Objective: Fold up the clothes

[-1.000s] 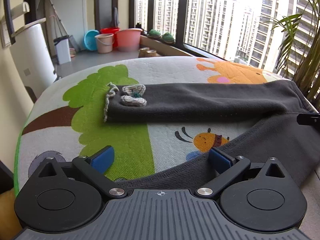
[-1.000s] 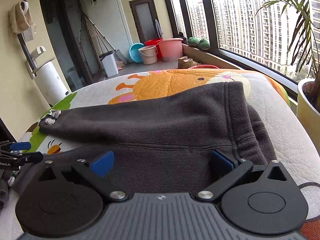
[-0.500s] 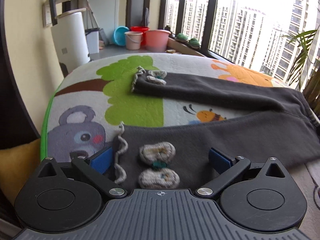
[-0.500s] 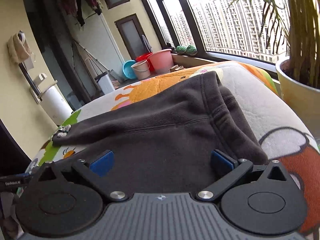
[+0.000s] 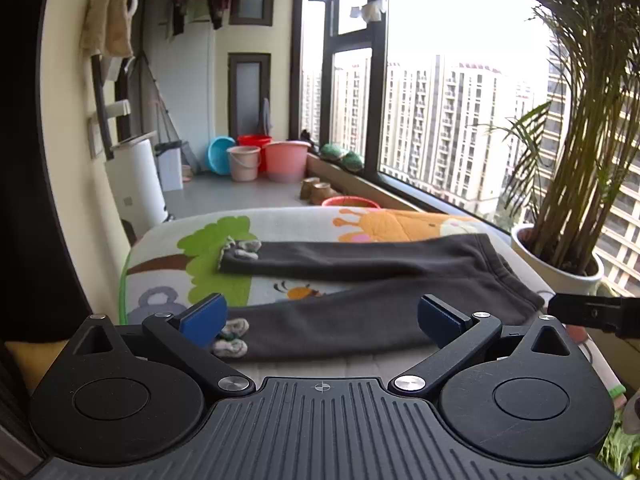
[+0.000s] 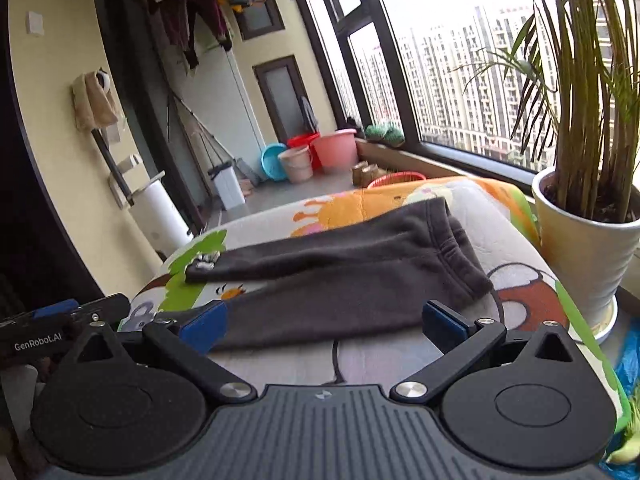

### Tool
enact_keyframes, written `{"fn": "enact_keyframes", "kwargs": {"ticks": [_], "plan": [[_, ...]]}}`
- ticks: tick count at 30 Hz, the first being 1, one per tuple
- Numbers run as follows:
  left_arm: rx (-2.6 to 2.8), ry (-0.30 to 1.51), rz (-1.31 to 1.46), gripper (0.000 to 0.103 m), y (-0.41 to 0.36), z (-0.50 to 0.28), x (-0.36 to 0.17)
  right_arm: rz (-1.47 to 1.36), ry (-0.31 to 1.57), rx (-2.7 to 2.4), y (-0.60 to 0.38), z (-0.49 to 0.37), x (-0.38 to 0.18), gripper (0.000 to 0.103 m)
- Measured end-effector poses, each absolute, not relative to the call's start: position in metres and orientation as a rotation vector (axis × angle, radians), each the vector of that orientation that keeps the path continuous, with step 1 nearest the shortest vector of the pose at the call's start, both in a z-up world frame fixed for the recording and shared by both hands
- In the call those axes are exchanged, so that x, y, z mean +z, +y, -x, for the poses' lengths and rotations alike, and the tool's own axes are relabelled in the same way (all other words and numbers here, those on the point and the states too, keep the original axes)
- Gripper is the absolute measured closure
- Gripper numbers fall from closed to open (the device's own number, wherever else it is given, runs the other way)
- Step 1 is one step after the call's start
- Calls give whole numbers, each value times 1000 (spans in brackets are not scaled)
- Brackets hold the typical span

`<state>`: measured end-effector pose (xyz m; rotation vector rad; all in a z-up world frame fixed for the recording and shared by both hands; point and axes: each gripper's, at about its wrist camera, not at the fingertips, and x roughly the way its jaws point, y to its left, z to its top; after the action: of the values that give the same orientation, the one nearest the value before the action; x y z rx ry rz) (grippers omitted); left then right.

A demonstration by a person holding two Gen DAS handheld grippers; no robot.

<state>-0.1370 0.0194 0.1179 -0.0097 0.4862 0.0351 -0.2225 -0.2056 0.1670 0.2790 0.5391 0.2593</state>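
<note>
Dark grey trousers [image 5: 360,292] [image 6: 340,276] lie flat on a cartoon-printed mat [image 5: 168,280] [image 6: 516,292], legs spread towards the left, waistband at the right. Knitted cream bows trim the far cuff [image 5: 244,250] and the near cuff [image 5: 232,338]. My left gripper [image 5: 322,316] is open, held back above the near leg, nothing between its blue pads. My right gripper [image 6: 324,322] is open too, hovering over the near edge of the trousers by the waistband [image 6: 460,256], touching nothing. The right gripper's tip [image 5: 592,314] shows in the left wrist view; the left gripper [image 6: 60,320] shows in the right wrist view.
A potted palm in a white pot [image 6: 584,248] [image 5: 560,268] stands at the mat's right edge beside the window. Plastic buckets [image 5: 280,160] and a bin [image 5: 170,164] sit on the far floor. A white cylinder [image 5: 136,184] stands by the left wall. Clothes hang overhead.
Both grippers have pulled back and up from the trousers, staying open. The whole garment now shows, where earlier the cameras were close over the fabric.
</note>
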Motion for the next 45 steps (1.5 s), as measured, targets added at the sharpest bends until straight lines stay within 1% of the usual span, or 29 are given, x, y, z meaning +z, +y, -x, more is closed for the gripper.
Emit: {"fn": "enact_keyframes", "kwargs": {"ticks": [3, 6, 8, 11, 19, 38, 45], "plan": [[81, 513, -26, 0, 11, 153, 118, -331, 563, 255, -208, 246, 176, 0], [87, 528, -25, 0, 13, 165, 108, -280, 572, 184, -198, 261, 166, 0], [59, 576, 12, 0, 17, 166, 100, -247, 577, 137, -192, 271, 159, 0], [55, 609, 16, 0, 18, 169, 92, -189, 638, 109, -183, 271, 147, 0], [62, 633, 28, 0, 20, 170, 85, -144, 663, 131, -173, 274, 141, 0], [35, 745, 77, 0, 26, 149, 69, -145, 740, 91, -175, 254, 134, 0], [53, 753, 97, 0, 36, 146, 66, -165, 765, 104, -177, 250, 129, 0]]}}
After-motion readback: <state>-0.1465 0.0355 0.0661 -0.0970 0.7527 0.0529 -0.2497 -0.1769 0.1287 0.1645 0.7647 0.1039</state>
